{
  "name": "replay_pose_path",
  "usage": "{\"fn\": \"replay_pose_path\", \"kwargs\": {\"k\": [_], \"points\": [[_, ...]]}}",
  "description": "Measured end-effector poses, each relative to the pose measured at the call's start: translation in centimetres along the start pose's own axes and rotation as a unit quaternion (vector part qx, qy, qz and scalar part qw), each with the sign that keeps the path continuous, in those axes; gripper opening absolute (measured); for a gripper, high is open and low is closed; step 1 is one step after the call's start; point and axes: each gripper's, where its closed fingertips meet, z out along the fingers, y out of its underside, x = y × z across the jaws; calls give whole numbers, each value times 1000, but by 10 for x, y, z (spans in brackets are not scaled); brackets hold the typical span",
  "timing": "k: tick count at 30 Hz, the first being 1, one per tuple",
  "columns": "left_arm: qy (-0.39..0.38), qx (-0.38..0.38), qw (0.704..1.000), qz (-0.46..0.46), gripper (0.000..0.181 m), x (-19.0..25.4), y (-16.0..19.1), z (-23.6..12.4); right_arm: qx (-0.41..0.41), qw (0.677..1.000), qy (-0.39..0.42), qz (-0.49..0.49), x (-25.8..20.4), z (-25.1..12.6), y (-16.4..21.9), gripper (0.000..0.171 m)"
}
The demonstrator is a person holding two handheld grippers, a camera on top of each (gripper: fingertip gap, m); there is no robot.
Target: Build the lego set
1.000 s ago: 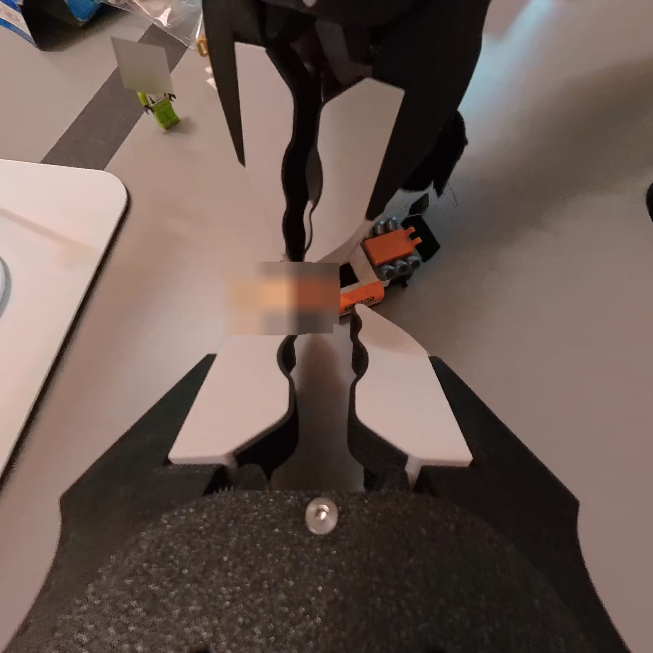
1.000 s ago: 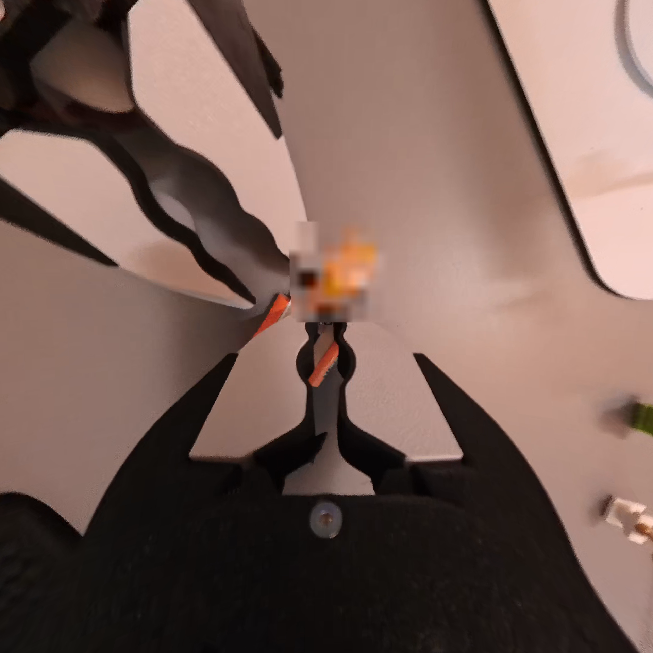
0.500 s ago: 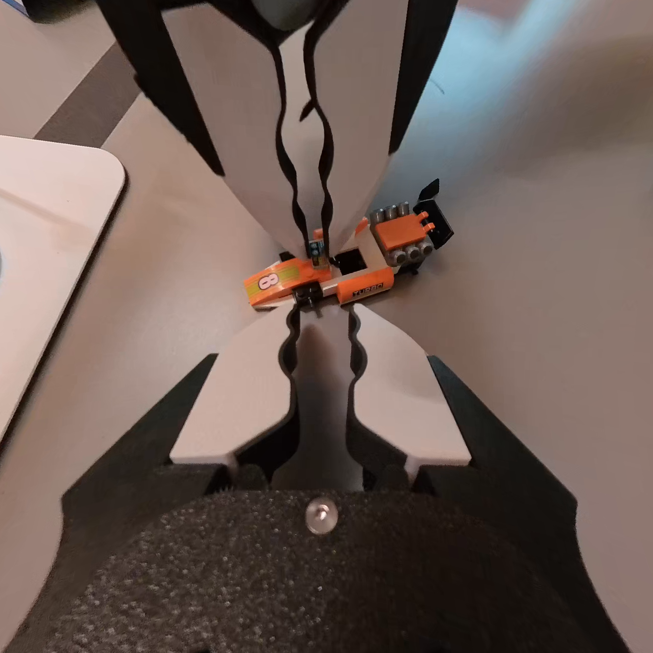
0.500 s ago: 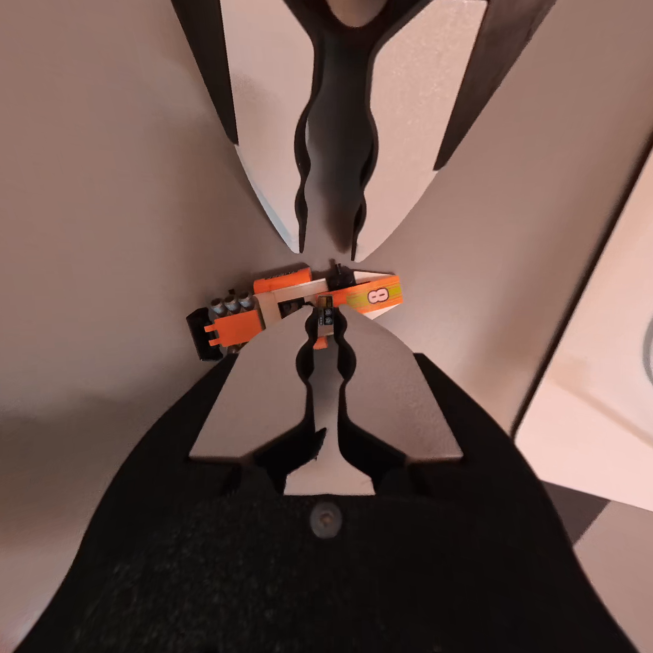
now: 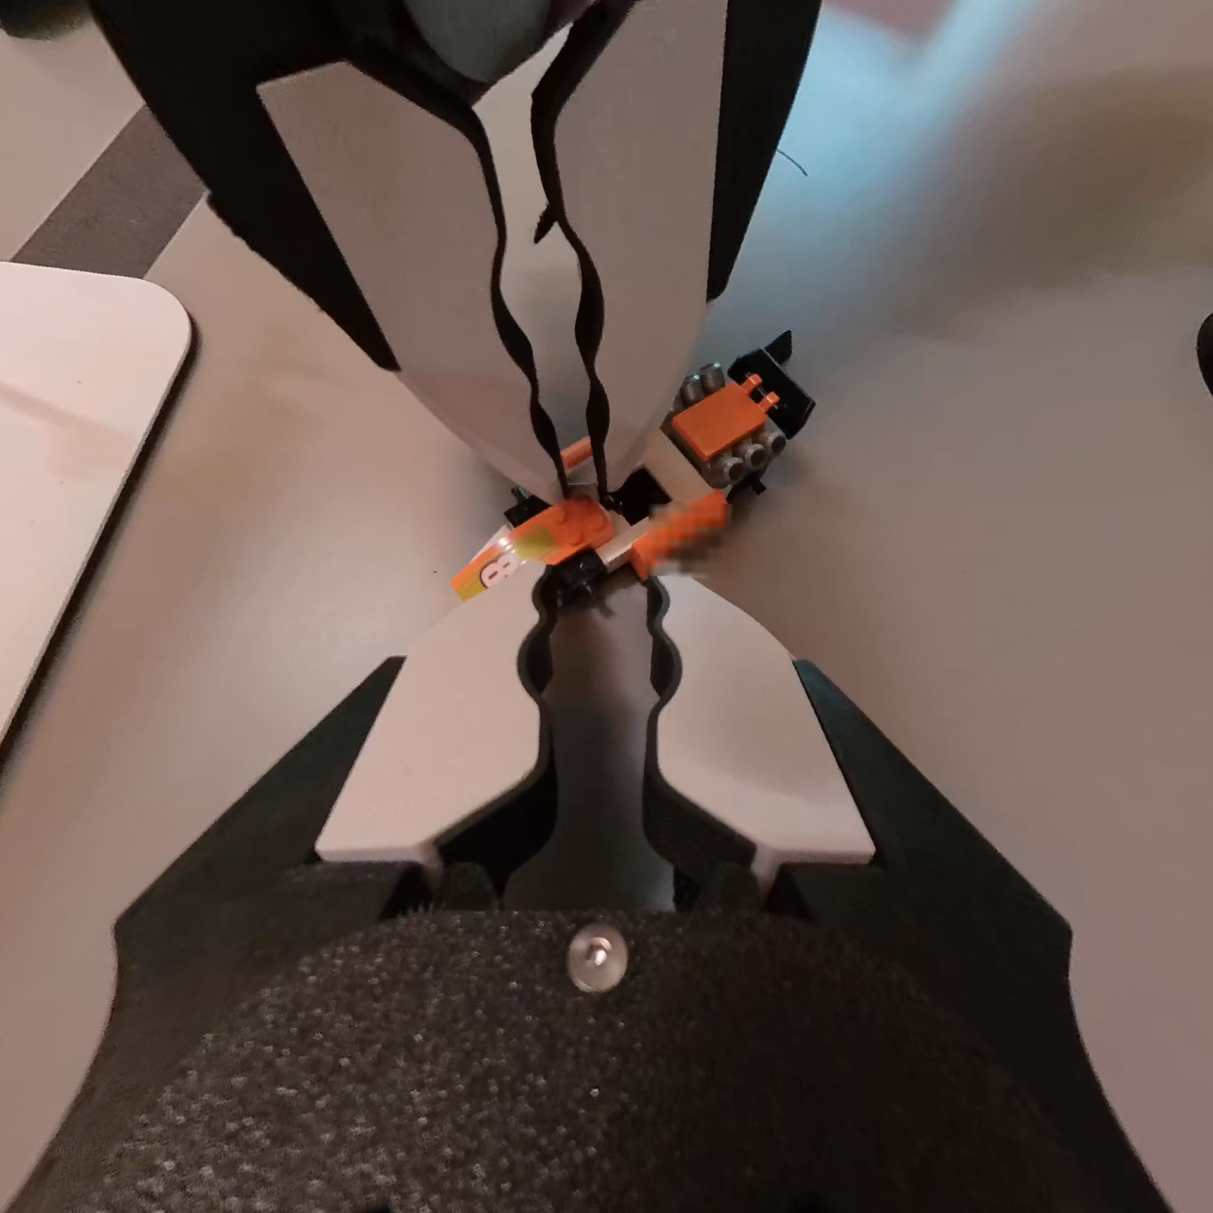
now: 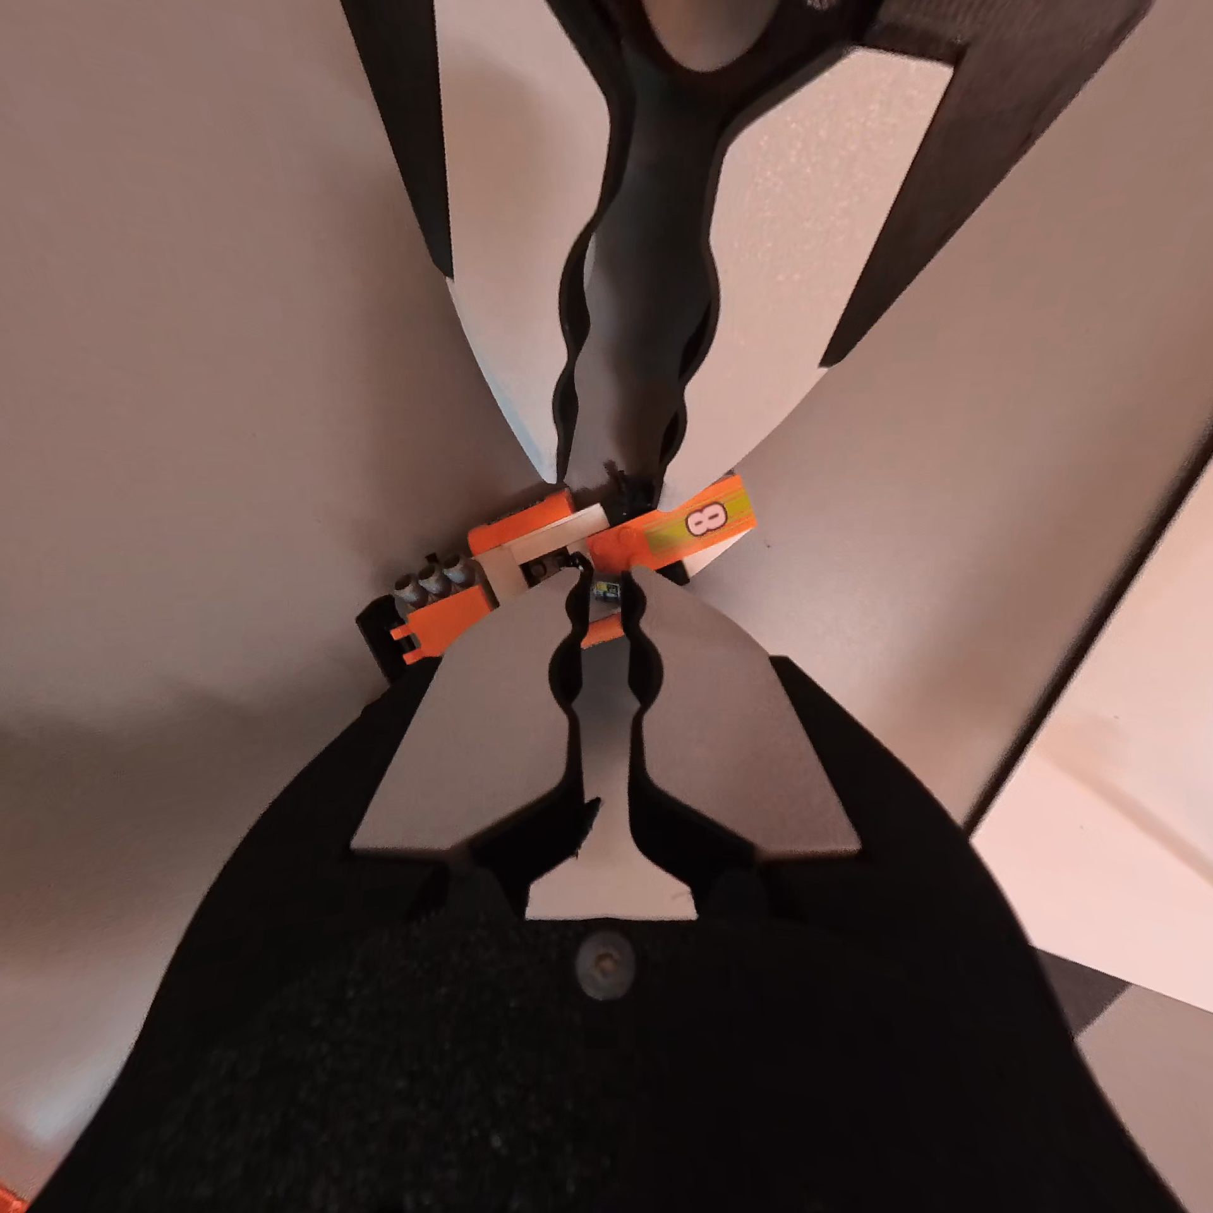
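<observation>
Down on the grey table sits the orange lego car, squeezed between two grippers coming at it from opposite sides. Left gripper has its jaws a little apart, tips against a small black piece on the car's near side. Right gripper is nearly closed, jaws pinching a small dark tile at the car's middle. Compared with half a second ago, the car has swung: in the left view its nose now angles down and toward the camera, the tail with the grey engine pipes lifted farther up the frame, and the right gripper looms larger. The tile, then right on the cockpit, now sits just off it. Whether the tile touches the car, can't tell; the right fingers cover much of the body. A mosaic patch hides the car's side in the left view. White board at the left edge, cut off.
</observation>
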Motion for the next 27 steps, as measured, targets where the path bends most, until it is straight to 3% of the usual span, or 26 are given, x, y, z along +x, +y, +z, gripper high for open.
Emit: {"fn": "replay_pose_path", "kwargs": {"k": [6,15,20,27], "points": [[4,2,1000,0,26,1,-1,-1,14,1000,4,24,-4,-6,-2,10],[-14,5,1000,27,32,-24,-2,-9,66,991,91,77,-2,-10,4,17],[62,-53,993,89,33,-30,5,-10,71,992,70,74,-4,-7,4,17],[152,-146,960,184,39,-34,7,-2,48,996,58,42,0,-3,3,16]]}}
